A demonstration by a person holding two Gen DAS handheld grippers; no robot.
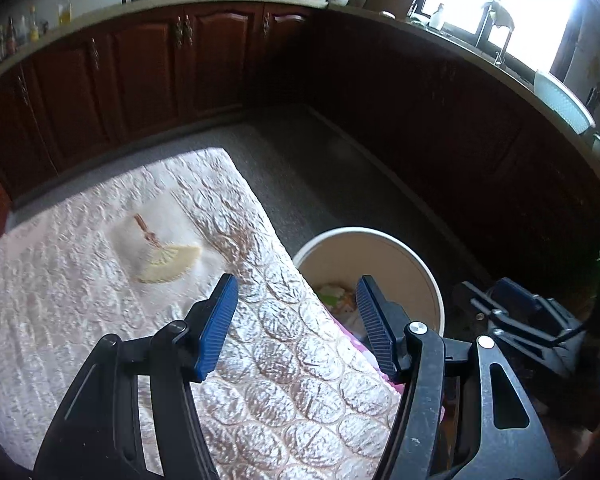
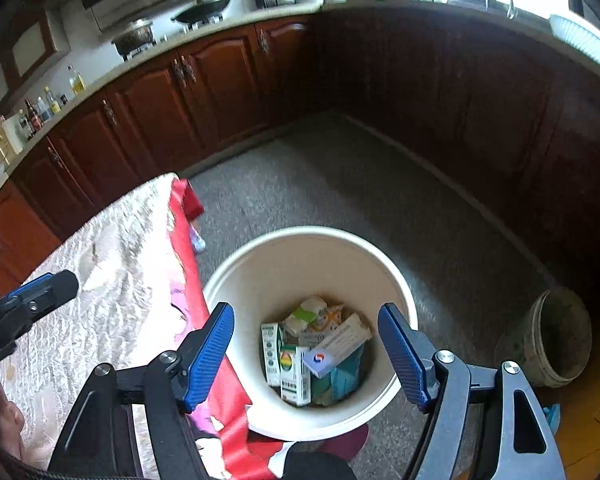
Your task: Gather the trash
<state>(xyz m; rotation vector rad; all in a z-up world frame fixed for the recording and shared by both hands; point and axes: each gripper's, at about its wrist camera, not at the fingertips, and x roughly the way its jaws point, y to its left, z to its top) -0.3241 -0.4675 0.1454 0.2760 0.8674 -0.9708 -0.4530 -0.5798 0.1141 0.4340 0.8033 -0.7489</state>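
Directly below the right gripper stands the white bin, its mouth open upward beside the table edge so that items can be dropped straight in. Both jaws of this gripper are spread apart and empty, framing the bin's opening. The trash, a heap of small cartons and packets, lies at the bottom of the bin. The left gripper hovers over the table corner, its jaws likewise apart and holding nothing; its tip also shows at the left edge of the right wrist view. A quilted tablecloth covers the table, with a red layer hanging at its edge, close against the bin. On the cloth a fan shape appears, though whether it is a loose object or a printed motif cannot be told. A second, dirty bucket sits on the floor, apart from the bin. Judging by the filled bin and empty jaws, collection is well advanced.
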